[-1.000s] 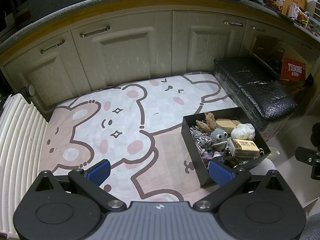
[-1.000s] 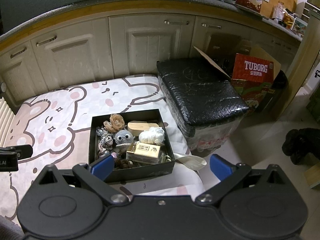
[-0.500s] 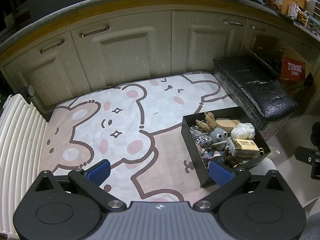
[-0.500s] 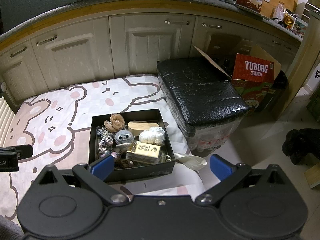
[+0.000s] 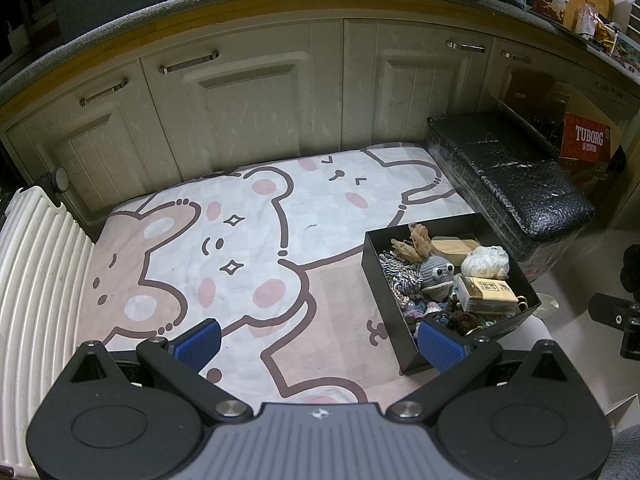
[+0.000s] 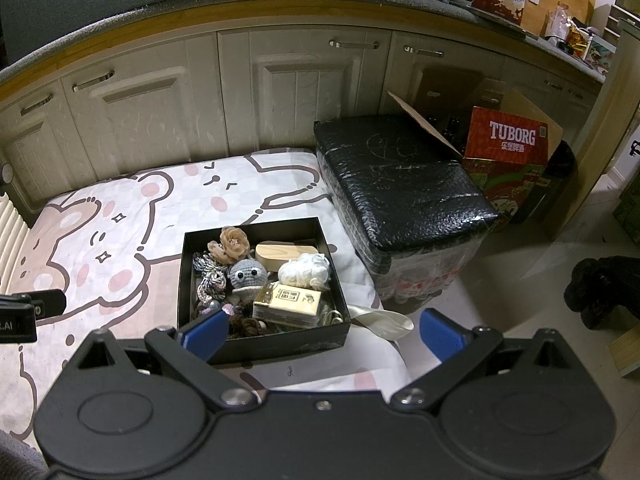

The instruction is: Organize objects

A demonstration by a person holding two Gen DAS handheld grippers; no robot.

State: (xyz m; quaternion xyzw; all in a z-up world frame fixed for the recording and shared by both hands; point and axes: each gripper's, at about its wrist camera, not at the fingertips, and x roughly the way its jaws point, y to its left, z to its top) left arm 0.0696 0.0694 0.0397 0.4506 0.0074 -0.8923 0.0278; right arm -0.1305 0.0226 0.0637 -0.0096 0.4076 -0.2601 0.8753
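A black open box [image 5: 370, 258] [image 6: 185, 272] sits on the bear-print mat [image 5: 248, 240] [image 6: 120, 232]. It holds several small things: a grey crocheted doll [image 5: 438, 270] [image 6: 247, 274], a white yarn ball [image 5: 486, 262] [image 6: 306, 270], a wooden block [image 5: 454, 246] [image 6: 286, 254], a tan printed carton [image 5: 486, 294] [image 6: 290, 304], brown fabric flowers [image 6: 232, 242] and twisted rope [image 5: 400, 276]. My left gripper [image 5: 318, 342] is open and empty above the mat, left of the box. My right gripper [image 6: 322, 330] is open and empty above the box's near right corner.
Cream cabinet doors [image 5: 240, 108] line the back. A black wrapped bench [image 5: 508, 184] [image 6: 400, 184] stands right of the mat, with a red Tuborg carton [image 6: 508, 140] behind it. A white ribbed radiator [image 5: 36, 280] lies left. A white spoon-like item [image 6: 384, 322] lies by the box.
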